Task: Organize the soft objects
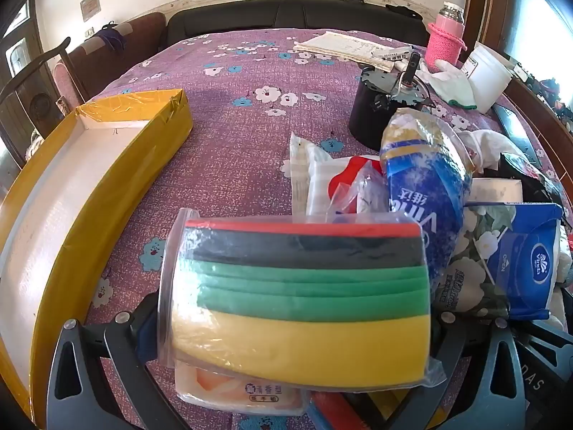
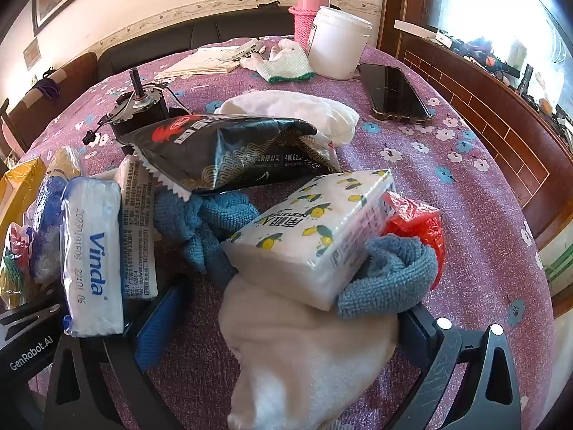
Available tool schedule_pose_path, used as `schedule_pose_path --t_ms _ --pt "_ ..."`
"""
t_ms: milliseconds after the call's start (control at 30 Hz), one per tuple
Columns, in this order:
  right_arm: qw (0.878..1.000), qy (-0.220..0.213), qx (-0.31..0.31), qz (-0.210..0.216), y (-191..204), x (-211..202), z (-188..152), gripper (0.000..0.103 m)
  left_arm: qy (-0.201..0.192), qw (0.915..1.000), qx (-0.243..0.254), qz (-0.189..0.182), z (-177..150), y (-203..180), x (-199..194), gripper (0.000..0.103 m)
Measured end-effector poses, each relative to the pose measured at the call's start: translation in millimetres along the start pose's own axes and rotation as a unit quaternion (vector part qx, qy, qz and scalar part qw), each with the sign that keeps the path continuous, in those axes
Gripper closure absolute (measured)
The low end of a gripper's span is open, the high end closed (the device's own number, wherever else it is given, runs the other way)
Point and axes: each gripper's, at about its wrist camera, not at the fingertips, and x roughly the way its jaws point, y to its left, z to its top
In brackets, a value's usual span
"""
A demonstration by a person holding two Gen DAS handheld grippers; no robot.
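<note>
Left gripper [image 1: 293,326] clamps a clear-bagged stack of red, black, green and yellow foam sheets [image 1: 297,294] above the pile; right gripper [image 2: 286,326] spread around a white cloth [image 2: 308,354]; yellow-taped open box [image 1: 71,193] holds nothing visible; sorting barely begun.

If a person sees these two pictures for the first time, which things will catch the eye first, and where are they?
In the left wrist view, the bagged stack of red, black, green and yellow foam sheets fills the foreground between the left tool's fingers, with the long yellow box open at the left. In the right wrist view, the lemon-printed tissue pack lies on a white cloth before the right tool, behind it a black snack bag.
</note>
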Motion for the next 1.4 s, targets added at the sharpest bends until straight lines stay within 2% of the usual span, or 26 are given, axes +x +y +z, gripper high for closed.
schedule_pose_path --t_ms 167,300,500,633,700,767,867,967,1000,1067,1100,1167,1200,1267,1333,1400 --pt "1.000 0.002 -0.001 0.003 -0.6 -0.2 0.0 0.000 0.004 1.0000 0.007 -0.003 -1.1 2.9 0.6 0.000" --pt "0.999 0.022 -0.021 0.028 -3.7 -1.6 0.6 0.000 0.011 0.9998 0.014 -0.009 -5.2 2.6 -2.5 0.000" --pt "0.998 0.044 -0.036 0.023 -3.2 1.4 -0.6 0.000 0.016 0.9996 0.019 -0.013 -12.3 4.9 -7.2 0.000" --pt "0.997 0.059 -0.039 0.022 -3.0 -1.5 -0.2 0.001 0.020 0.9984 0.038 -0.038 -11.0 3.9 -9.5 0.001" --pt "0.997 0.061 -0.037 0.006 -5.4 -10.8 -4.6 0.001 0.016 0.9971 0.028 -0.070 -13.0 11.4 -20.2 0.006" --pt "0.999 0.035 -0.032 0.008 -13.1 -26.7 -10.1 0.001 -0.008 0.9950 0.011 -0.099 -11.5 23.6 -41.9 0.006" --pt "1.000 -0.001 -0.027 0.012 -22.5 -53.6 -14.1 0.001 -0.101 0.9901 0.009 -0.097 -7.4 41.7 -91.7 0.006" --pt "0.996 -0.085 -0.015 0.018 -35.0 -97.9 -18.8 0.001 -0.186 0.9762 -0.020 -0.109 -3.3 71.5 -145.0 0.005" --pt "0.991 -0.130 -0.008 0.016 -38.2 -116.1 -22.6 0.001 -0.214 0.9687 -0.035 -0.121 -4.5 84.9 -163.5 0.000" --pt "0.980 -0.197 -0.005 0.018 -44.1 -140.5 -31.2 0.000 -0.255 0.9553 -0.049 -0.140 -8.6 105.4 -185.3 0.000" --pt "0.980 -0.195 -0.007 0.028 -47.0 -142.4 -33.0 0.000 -0.273 0.9493 -0.052 -0.146 -12.6 115.6 -192.9 0.000" --pt "0.991 -0.125 -0.018 0.051 -45.2 -126.9 -32.2 0.001 -0.276 0.9515 -0.056 -0.124 -13.4 128.4 -195.0 0.000" --pt "0.992 -0.099 -0.018 0.072 -43.2 -120.8 -34.6 0.001 -0.265 0.9576 -0.050 -0.100 -14.9 130.2 -189.9 0.000" --pt "0.991 -0.082 -0.027 0.099 -32.8 -115.8 -38.3 0.000 -0.235 0.9689 -0.032 -0.070 -15.2 128.5 -173.0 0.000" --pt "0.988 -0.064 -0.054 0.129 -8.9 -112.2 -44.9 0.001 -0.199 0.9771 -0.022 -0.073 -20.7 128.0 -153.3 0.000" --pt "0.982 -0.046 -0.073 0.166 14.3 -111.0 -51.4 0.001 -0.169 0.9811 -0.029 -0.091 -25.8 131.9 -139.0 0.000"
